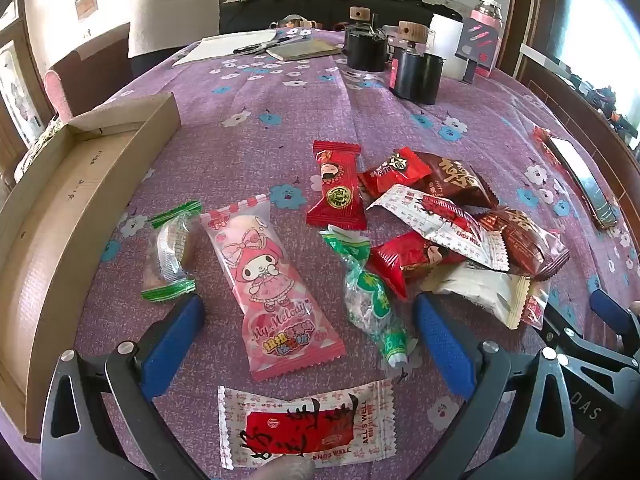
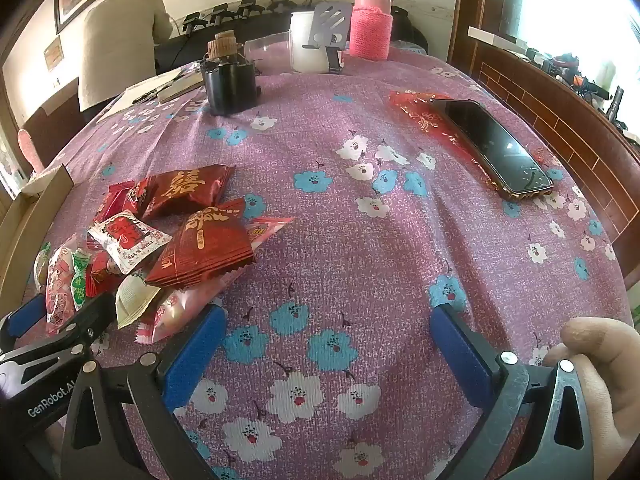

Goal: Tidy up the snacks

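Observation:
Several wrapped snacks lie on the purple flowered tablecloth (image 1: pixel 256 92). In the left wrist view a pink My Melody pack (image 1: pixel 272 288) and a green twisted candy (image 1: pixel 370 300) lie between the wide-apart fingers of my open left gripper (image 1: pixel 308 320). A white-and-red "All's Well" pack (image 1: pixel 308 428) lies nearer the camera. A green-edged clear pack (image 1: pixel 170 256) sits by the left finger. A heap of red and brown packs (image 1: pixel 440 216) lies to the right. My right gripper (image 2: pixel 328 332) hangs open over bare cloth, the heap (image 2: pixel 200 240) at its left.
An open cardboard box (image 1: pixel 60 208) stands along the left edge. A phone (image 2: pixel 494 144) lies on a red wrapper at the right. Black jars (image 1: pixel 416 76), cups, a pink flask (image 2: pixel 372 20) and papers crowd the far side. A person stands behind the table.

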